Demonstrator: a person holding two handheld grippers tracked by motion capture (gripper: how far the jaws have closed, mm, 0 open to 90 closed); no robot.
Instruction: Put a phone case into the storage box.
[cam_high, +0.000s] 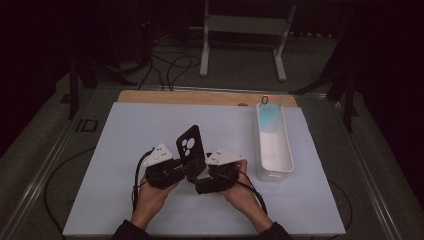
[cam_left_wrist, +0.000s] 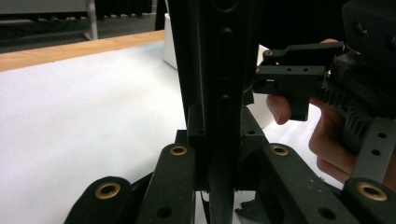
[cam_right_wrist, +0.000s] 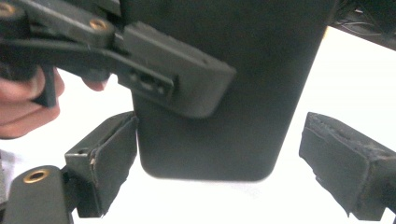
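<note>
From above we see the phone case (cam_high: 190, 145) upright near the bench's (cam_high: 125, 175) front edge, clamped by the left gripper (cam_high: 186, 169); the right gripper (cam_right_wrist: 219, 163) view shows its own jaws wide beside the case; a white tray (cam_high: 274, 150) lies along the right edge.

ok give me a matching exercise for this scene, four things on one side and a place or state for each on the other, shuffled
Things:
1. black phone case
2. white tray
3. left claw
4. right claw

States or places:
A. open, jaws standing apart on either side of the case's lower end
B. on the right part of the white mat, long side running away from the person
C. held upright above the mat between the two hands
D. shut on the case's edge

Pairs: 1-C, 2-B, 3-D, 4-A
</note>
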